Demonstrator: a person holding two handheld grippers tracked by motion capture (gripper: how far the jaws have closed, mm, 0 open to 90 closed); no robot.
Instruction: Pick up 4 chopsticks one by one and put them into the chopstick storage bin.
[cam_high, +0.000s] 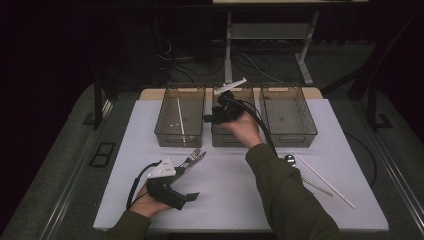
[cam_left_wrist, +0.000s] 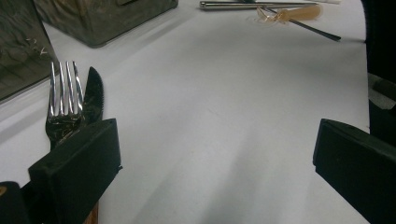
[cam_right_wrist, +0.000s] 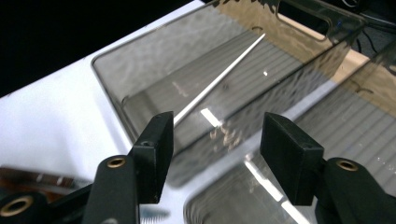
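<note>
right tongs (cam_right_wrist: 215, 140), apart and empty, hover over the left bin's (cam_right_wrist: 116, 88) white stick (cam_right_wrist: 219, 77).

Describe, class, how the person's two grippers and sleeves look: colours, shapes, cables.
Both are black. The left gripper carries a grey three-cornered plate and trails a black cable. The right gripper trails black cables too. Its fingers are blocky black pads with brass-ringed pivots. Sleeves are olive green.

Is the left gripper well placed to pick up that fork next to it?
Probably yes. The left gripper lies open on the table, and the fork rests just beside one jaw next to a knife; nothing blocks it.
</note>
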